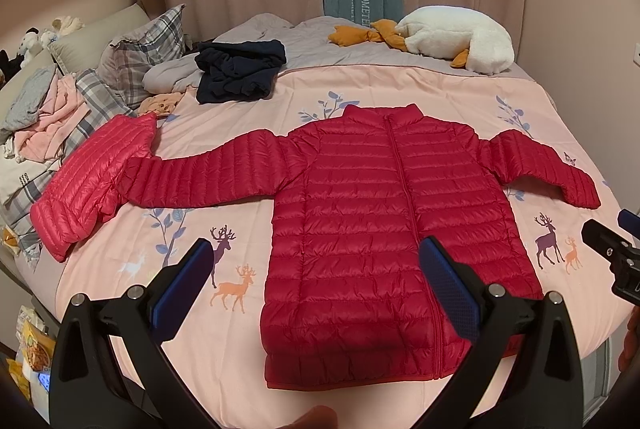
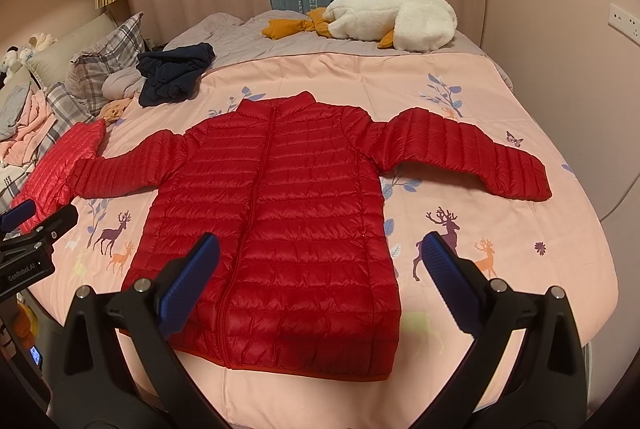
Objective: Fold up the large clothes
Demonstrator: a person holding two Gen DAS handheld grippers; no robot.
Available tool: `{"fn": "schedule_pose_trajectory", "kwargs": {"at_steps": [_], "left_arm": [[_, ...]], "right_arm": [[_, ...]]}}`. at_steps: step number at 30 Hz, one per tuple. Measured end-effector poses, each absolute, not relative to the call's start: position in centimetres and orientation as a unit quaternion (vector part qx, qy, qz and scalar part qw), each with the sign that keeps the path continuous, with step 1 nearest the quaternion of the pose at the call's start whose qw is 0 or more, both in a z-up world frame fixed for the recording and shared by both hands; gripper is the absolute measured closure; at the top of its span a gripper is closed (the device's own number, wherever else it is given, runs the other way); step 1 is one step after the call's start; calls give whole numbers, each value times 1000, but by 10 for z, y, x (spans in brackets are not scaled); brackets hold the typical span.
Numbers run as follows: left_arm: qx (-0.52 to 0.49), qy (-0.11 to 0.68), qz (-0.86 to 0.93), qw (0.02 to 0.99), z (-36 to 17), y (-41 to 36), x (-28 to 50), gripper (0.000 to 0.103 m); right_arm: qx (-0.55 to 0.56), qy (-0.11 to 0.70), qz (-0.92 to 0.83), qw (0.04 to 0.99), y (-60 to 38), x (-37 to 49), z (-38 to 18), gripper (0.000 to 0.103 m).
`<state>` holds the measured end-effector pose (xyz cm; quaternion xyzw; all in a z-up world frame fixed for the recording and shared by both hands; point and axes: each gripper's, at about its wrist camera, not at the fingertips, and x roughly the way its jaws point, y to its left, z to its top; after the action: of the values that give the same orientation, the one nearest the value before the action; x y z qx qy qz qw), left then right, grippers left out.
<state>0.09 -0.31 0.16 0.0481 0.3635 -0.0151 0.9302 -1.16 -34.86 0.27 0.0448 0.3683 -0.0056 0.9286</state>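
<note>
On the pink deer-print bedspread (image 1: 400,89): one red puffer jacket (image 1: 392,229) flat, zipped, sleeves out | nearby: one pink jacket (image 1: 92,181) touching left cuff, one navy garment (image 1: 240,71), one goose plush (image 1: 452,37) | left gripper (image 1: 316,269), right gripper (image 2: 320,261) both spread wide, empty

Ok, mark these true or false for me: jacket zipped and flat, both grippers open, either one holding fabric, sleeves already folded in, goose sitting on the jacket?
1. The red jacket lies flat and zipped. True.
2. The left gripper and the right gripper are open. True.
3. One gripper holds fabric. False: both are empty.
4. The sleeves are folded in. False: both spread outward.
5. The plush goose sits on the jacket. False: it lies apart, at the far side of the bed.
</note>
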Motion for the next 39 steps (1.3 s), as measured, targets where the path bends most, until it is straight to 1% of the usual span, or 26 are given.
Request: {"fn": "schedule_pose_trajectory", "kwargs": {"at_steps": [15,21,25,29,31,34,36,39], "left_arm": [[46,364,-19,930,2,-11,3,1],[16,376,-32,926,-3,-1,12,1],[-81,406,-66,908,-23,28,33,1],[-189,429,-42,882,-74,87,69,1],[-275,439,-18,855,-104,127,86,1],[-351,412,36,840,-136,188,104,1],[-359,391,77,844,-145,218,113,1],[-382,357,112,845,-163,271,140,1]], "right_arm": [[46,362,-4,931,-346,-12,3,2],[51,362,-4,931,-347,-7,-3,2],[64,386,20,920,-345,7,-18,2],[81,405,55,909,-339,19,-35,2],[93,414,65,903,-334,26,-40,2],[94,424,72,898,-328,38,-46,2],[99,422,75,898,-322,44,-48,2],[81,442,67,891,-315,58,-60,2]]}}
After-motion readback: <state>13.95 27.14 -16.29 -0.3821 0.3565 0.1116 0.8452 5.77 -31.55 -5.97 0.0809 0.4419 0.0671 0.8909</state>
